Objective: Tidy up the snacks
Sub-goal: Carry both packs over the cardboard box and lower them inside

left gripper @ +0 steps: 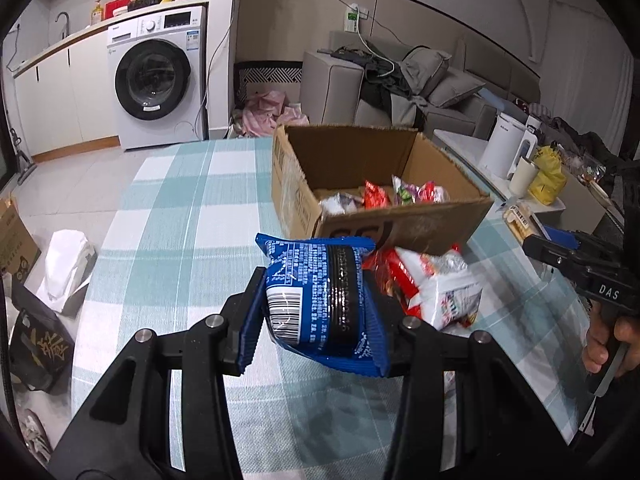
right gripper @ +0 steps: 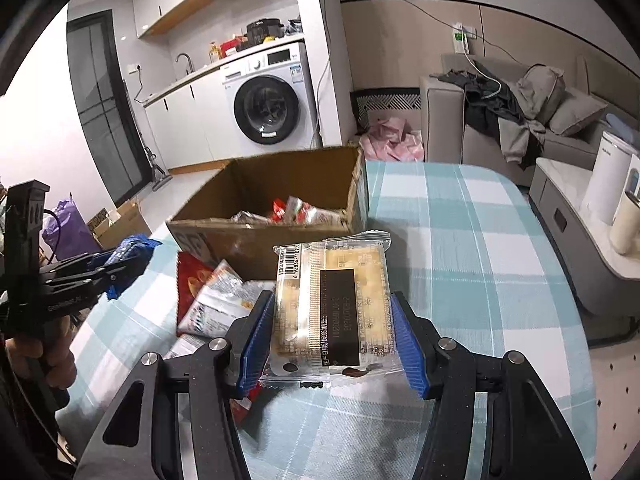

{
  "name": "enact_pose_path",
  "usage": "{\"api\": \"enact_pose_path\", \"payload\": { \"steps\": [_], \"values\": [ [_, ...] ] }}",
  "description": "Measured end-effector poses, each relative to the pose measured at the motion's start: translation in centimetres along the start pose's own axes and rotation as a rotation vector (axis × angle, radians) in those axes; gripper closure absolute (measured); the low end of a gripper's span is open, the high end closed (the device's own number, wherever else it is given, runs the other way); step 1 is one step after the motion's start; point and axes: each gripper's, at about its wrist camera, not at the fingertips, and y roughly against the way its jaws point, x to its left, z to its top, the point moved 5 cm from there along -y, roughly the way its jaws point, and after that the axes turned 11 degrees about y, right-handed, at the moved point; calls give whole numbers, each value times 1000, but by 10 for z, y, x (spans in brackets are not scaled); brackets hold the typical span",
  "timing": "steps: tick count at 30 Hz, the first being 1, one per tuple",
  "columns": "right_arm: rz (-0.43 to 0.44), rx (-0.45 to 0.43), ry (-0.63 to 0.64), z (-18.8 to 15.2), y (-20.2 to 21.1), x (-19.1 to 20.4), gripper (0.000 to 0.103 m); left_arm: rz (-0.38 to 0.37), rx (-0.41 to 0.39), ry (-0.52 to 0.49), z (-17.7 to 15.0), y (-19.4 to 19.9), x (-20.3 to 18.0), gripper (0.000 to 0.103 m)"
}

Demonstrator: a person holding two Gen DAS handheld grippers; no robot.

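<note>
- Over the checked tablecloth (left gripper: 168,216), near edge: both my tongs are loaded, each with one snack, both clear of the cloth.
- Left gripper (left gripper: 316,312): clamped on a blue snack pack (left gripper: 316,292), barcode side facing the camera, blue pads squeezing its two sides. Pack sits tilted, top end toward the box.
- Right gripper (right gripper: 332,328): clamped on a clear-wrapped cracker pack (right gripper: 332,304), pale biscuits showing through, pads on its long edges, black label up.
- Cardboard box (left gripper: 400,228) is straight ahead on the table, open top, a few snacks already on its floor: red, white and green wrappers.
- Loose pile of snacks (left gripper: 436,288) lies on the cloth just in front of the box's near wall, red and silver-white bags, not yet sorted.
- Step in hand, my read: carry phase, two picks done, both packs on the way to the box.
- Next move calls for: getting each pack over the near wall, which stands between my tongs and the box's inside, then letting go over a bare bit of floor.
- Watch: the two tongs are close side by side, so I'd drop one at a time or keep them to separate halves of the box.
- Cracker pack is brittle, better set low than dropped.
- Far side of the box floor is hidden by the wall, can't tell how full it is.
</note>
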Motion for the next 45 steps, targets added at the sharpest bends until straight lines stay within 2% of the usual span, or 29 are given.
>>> {"api": "enact_pose_path", "payload": {
  "steps": [23,37,45],
  "values": [
    [36,-76,19,57,-8,5,45,-34,-83,-54,63,-6,-48,61],
    [57,-67,28,76,-40,6,45,-40,-58,-63,90,-46,-66,61],
    [71,-59,2,85,-60,4,45,-40,-25,-61,93,-77,-66,61]
  ]
}}
